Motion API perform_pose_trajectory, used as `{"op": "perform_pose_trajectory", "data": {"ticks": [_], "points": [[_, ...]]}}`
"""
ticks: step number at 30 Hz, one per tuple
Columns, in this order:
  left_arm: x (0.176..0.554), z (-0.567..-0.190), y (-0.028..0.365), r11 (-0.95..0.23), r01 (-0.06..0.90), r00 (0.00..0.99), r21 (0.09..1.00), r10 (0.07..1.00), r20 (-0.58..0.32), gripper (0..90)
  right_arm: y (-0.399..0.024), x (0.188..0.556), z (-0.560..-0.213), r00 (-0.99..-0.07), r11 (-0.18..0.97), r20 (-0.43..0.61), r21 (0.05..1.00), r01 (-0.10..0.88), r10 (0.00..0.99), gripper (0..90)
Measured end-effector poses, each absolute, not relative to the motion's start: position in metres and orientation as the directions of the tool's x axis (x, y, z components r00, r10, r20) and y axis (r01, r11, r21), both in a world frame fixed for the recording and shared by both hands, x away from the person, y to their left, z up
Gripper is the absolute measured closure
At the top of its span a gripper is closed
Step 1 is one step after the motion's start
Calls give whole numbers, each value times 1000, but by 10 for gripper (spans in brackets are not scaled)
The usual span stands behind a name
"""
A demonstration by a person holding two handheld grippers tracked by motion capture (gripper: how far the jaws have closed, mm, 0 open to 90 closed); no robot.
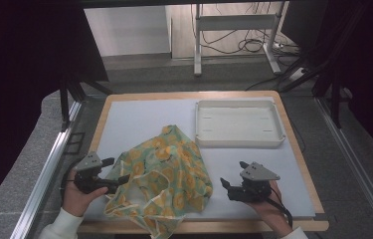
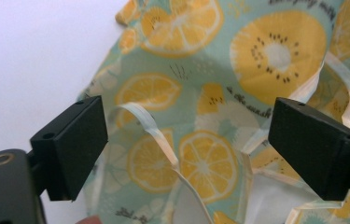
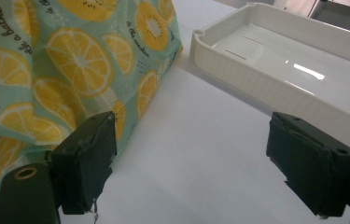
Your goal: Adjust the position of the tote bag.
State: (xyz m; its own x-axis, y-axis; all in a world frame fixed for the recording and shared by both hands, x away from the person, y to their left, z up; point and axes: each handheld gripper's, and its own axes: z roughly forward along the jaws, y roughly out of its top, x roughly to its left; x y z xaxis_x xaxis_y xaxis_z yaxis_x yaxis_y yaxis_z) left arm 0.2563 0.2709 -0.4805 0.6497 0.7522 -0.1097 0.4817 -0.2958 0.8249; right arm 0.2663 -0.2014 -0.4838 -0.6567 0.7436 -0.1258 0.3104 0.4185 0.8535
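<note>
i have the fruit-print bag (image 1: 164,179) lying crumpled on the near-left part of the pale mat (image 1: 139,119), its lower edge spilling over the front lip of the table (image 1: 293,149), so the loose mouth and white-edged handles face my side where both tools can get at them. my left gripper (image 1: 117,172) sits right at the bag's left edge with its jaws spread wide; in the left gripper view a white-edged handle strip (image 2: 149,126) curls up between the pads (image 2: 77,144) without either pad pressing on it, so nothing is clamped there, and i judge the tool is lined up to take that strip. my right gripper (image 1: 229,186) rests just right of the bag, apart from the fabric, jaws also standing wide with bare mat between them, held back, i think, to leave the left side room and to be ready for the other edge. the white tray (image 1: 238,142) sits empty at the far right, well clear of the bag, a likely spot for it once it is folded or lifted.
</note>
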Motion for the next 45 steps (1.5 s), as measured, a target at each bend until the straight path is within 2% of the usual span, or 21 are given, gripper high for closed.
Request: {"op": "perform_pose_trajectory", "data": {"ticks": [7,13,18,21,23,24,28,31,35,36,37,39,43,45], "points": [[278,-476,283,-262,482,635,836,762,-127,157,-195,259,-480,-681,410,-98,856,314,726,185],[314,-494,281,-281,541,644,793,745,-175,162,-190,257,-481,-694,425,-101,850,313,713,186],[325,-506,273,-322,567,658,758,731,-182,181,-190,257,-482,-692,425,-99,847,319,715,186],[327,-511,268,-357,581,657,732,737,-162,279,-190,258,-483,-691,425,-99,847,319,716,186],[328,-513,266,-370,585,656,721,738,-154,291,-190,258,-483,-691,425,-99,847,319,716,186],[329,-514,265,-381,584,659,717,738,-146,331,-190,258,-483,-692,427,-100,846,318,715,186],[330,-520,258,-414,570,665,710,740,-102,387,-190,257,-483,-692,430,-102,845,319,715,186],[334,-526,253,-443,555,672,704,737,-67,473,-190,258,-483,-692,431,-103,844,320,715,186],[335,-526,254,-438,528,681,728,730,-54,423,-190,258,-483,-690,433,-106,843,319,716,186],[334,-525,255,-431,523,679,736,732,-54,304,-190,258,-484,-690,433,-107,843,319,716,186],[336,-524,257,-420,524,681,741,729,-69,240,-190,258,-484,-689,432,-106,843,321,717,186],[339,-527,257,-443,528,685,725,726,-55,181,-189,259,-485,-691,434,-103,841,323,715,187],[347,-533,255,-459,556,681,693,730,-63,162,-187,258,-486,-696,444,-110,836,321,710,188],[350,-535,254,-470,559,678,683,733,-51,218,-187,258,-486,-696,446,-111,835,321,710,189]]}}
